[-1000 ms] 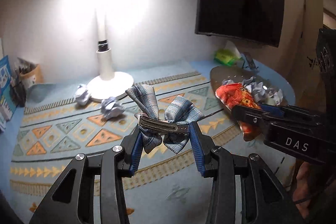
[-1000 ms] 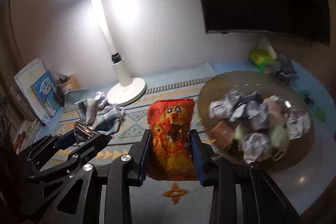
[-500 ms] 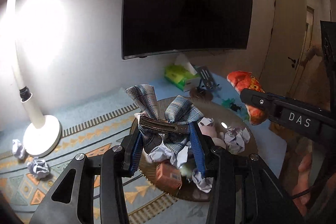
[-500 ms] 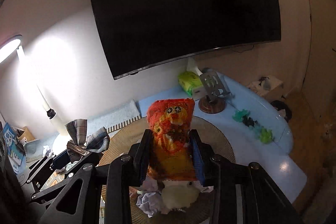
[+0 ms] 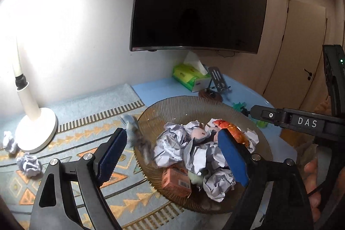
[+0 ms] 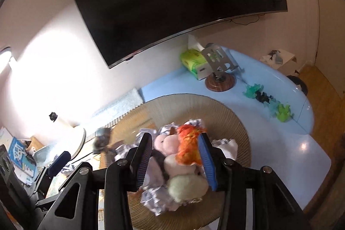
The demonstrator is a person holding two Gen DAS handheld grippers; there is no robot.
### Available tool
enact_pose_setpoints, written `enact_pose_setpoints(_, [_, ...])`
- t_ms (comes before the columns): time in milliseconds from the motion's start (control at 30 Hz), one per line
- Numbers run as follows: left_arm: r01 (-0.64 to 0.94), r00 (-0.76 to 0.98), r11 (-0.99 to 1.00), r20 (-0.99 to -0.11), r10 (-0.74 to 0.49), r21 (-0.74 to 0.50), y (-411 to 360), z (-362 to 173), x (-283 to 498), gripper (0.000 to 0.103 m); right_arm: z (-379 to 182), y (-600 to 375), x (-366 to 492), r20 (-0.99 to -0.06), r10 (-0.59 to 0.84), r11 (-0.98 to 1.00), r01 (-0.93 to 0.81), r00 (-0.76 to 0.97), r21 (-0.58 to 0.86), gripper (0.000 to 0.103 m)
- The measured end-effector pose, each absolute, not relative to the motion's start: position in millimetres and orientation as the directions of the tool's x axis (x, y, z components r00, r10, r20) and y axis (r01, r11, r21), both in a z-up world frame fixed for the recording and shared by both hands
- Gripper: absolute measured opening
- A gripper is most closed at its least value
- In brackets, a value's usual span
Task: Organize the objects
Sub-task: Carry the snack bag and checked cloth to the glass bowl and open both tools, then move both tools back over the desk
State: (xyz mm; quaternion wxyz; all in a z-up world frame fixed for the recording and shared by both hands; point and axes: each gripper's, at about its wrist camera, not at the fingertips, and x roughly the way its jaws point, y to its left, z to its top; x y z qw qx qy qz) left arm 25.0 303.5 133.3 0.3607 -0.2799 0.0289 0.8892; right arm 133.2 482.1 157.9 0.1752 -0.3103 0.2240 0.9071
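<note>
Plaid hair bow, blurred, sits at 9 o'clock rim of ribbed amber bowl, apart from both pads. Our left gripper has just been opening: jaws spread wide, nothing between them. Orange snack bag lies atop crumpled paper balls and plush toys mid-bowl, against right pad. Our right gripper has just been opening: jaws parted, bag loose. White lamp at bowl's 9 o'clock; green tissue box at 12 o'clock; black TV above.
</note>
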Motion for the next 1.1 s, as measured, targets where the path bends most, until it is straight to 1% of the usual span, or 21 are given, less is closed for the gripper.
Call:
enact_pose_setpoints(100, [-0.634, -0.596, -0.753, -0.510, 0.620, -0.175, 277, 135, 32, 0.086, 168, 459, 137, -0.618, 0.153, -0.864, -0.408, -0.771, 0.295, 0.046])
enact_pose_setpoints(167, [-0.614, -0.614, -0.767, -0.498, 0.612, -0.185, 255, 138, 36, 0.086, 177, 439, 139, -0.597, 0.133, -0.887, -0.364, -0.791, 0.284, 0.059])
enact_pose_setpoints(233, [-0.584, -0.643, -0.789, -0.484, 0.594, -0.194, 231, 141, 42, 0.086, 184, 416, 141, -0.566, 0.110, -0.907, -0.315, -0.817, 0.278, 0.064])
enact_pose_setpoints(333, [-0.534, -0.688, -0.822, -0.465, 0.558, -0.197, 191, 144, 51, 0.086, 189, 380, 139, -0.539, 0.050, -0.936, -0.227, -0.841, 0.268, 0.064])
enact_pose_setpoints(400, [-0.487, -0.723, -0.854, -0.465, 0.511, -0.181, 166, 141, 51, 0.087, 184, 354, 132, -0.541, 0.004, -0.946, -0.179, -0.841, 0.272, 0.067])
enact_pose_setpoints(433, [-0.460, -0.741, -0.873, -0.470, 0.480, -0.165, 153, 138, 53, 0.089, 177, 342, 127, -0.547, -0.016, -0.948, -0.162, -0.837, 0.276, 0.080])
enact_pose_setpoints(467, [-0.422, -0.762, -0.895, -0.479, 0.436, -0.142, 140, 133, 53, 0.096, 168, 329, 122, -0.557, -0.032, -0.948, -0.152, -0.830, 0.281, 0.090])
enact_pose_setpoints(500, [-0.371, -0.789, -0.923, -0.488, 0.373, -0.106, 128, 126, 54, 0.102, 157, 317, 116, -0.570, -0.047, -0.947, -0.145, -0.820, 0.287, 0.091])
enact_pose_setpoints(567, [-0.275, -0.836, -0.961, -0.489, 0.251, -0.024, 106, 110, 55, 0.102, 133, 289, 104, -0.592, -0.093, -0.950, -0.107, -0.800, 0.293, 0.091])
enact_pose_setpoints(667, [-0.206, -0.827, -0.978, -0.541, 0.154, 0.036, 77, 82, 47, 0.102, 102, 252, 84, -0.637, -0.093, -0.968, -0.080, -0.765, 0.238, 0.091])
enact_pose_setpoints(867, [-0.117, -0.804, -0.991, -0.591, 0.060, 0.059, 34, 47, 32, 0.102, 62, 227, 60, -0.652, -0.016, -0.986, -0.096, -0.758, 0.135, 0.091])
enact_pose_setpoints(933, [-0.108, -0.804, -0.993, -0.592, 0.059, 0.048, 28, 41, 30, 0.102, 55, 224, 58, -0.656, -0.031, -0.987, -0.082, -0.754, 0.140, 0.091])
enact_pose_setpoints(1000, [-0.116, -0.781, -0.993, -0.620, 0.071, 0.032, 26, 37, 26, 0.102, 47, 221, 56, -0.659, -0.033, -0.986, -0.084, -0.751, 0.146, 0.091])
enact_pose_setpoints(1100, [-0.104, -0.750, -0.994, -0.658, 0.058, 0.030, 24, 31, 19, 0.102, 43, 212, 53, -0.680, 0.014, -0.991, -0.099, -0.733, 0.086, 0.091])
